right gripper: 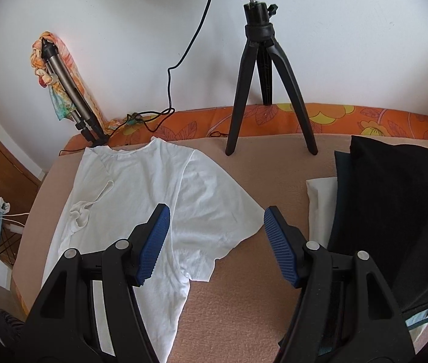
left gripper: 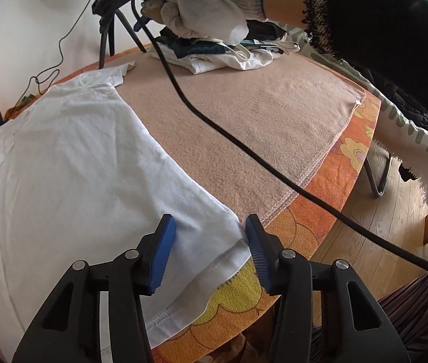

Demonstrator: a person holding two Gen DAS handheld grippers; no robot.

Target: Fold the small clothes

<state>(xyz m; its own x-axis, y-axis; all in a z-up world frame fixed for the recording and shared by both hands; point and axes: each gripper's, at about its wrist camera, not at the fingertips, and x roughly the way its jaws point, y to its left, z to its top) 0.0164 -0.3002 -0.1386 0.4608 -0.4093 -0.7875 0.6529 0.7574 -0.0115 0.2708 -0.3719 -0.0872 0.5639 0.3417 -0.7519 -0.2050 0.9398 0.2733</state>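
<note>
A white cotton T-shirt [right gripper: 141,199] lies spread on the beige blanket [right gripper: 244,287] — the right gripper [right gripper: 215,220], blue-padded jaws apart, hangs over its sleeve, below a black tripod [right gripper: 262,69].

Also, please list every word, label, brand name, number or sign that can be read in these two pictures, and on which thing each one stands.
None: no text can be read in either view.
White T-shirt: plain, no print or readable tag.
Black tripod: no brand mark visible.
Orange cloth: flower pattern only, no letters.
Pile of clothes: no label readable.
</note>
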